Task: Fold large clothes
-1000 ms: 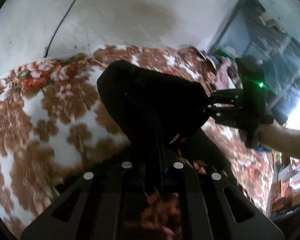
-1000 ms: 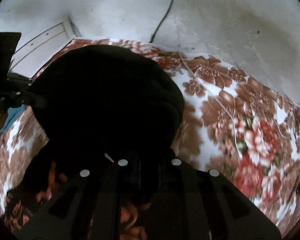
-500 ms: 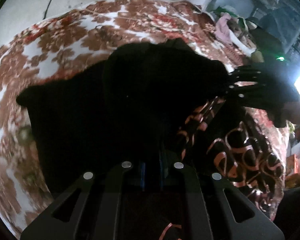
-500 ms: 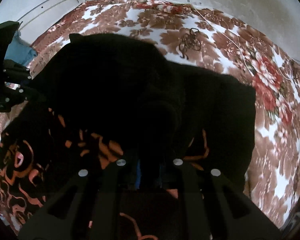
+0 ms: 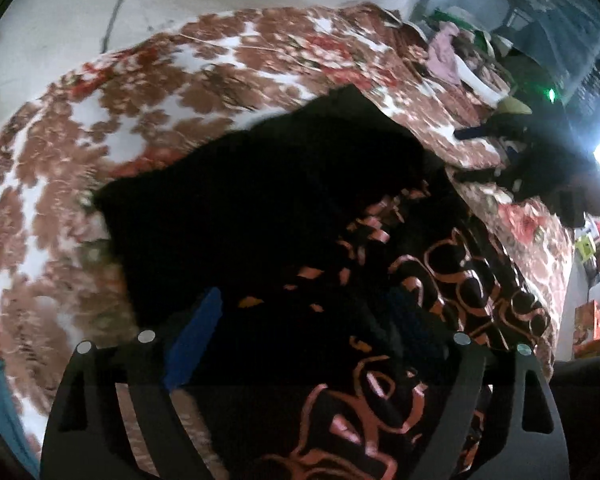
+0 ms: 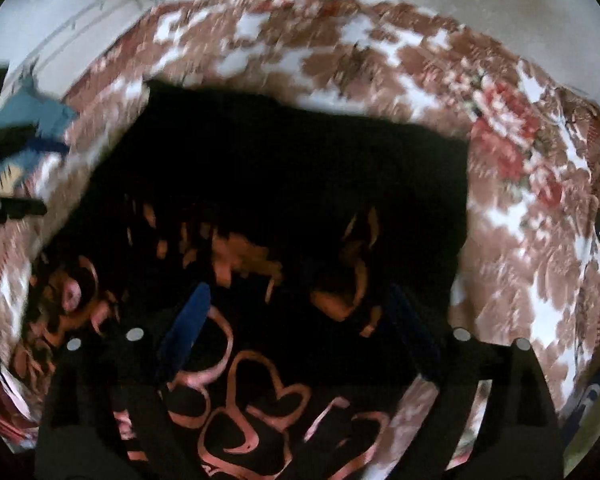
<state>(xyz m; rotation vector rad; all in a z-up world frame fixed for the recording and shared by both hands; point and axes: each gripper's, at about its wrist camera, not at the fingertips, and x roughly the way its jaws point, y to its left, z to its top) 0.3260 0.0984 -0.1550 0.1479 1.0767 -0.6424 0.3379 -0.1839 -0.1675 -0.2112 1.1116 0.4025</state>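
One big black cloth [image 5: 260, 200] with pink swirls lies on the flowery bed [image 5: 100, 112]. Its plain black part is laid over the swirly part, so I think a fold was just made. The left gripper [image 5: 300, 344] has its fingers [image 5: 194, 336] spread wide over the cloth, holding nothing. The right gripper [image 6: 296, 336] is spread wide too. Open fingers let the cloth lie flat and stay folded.
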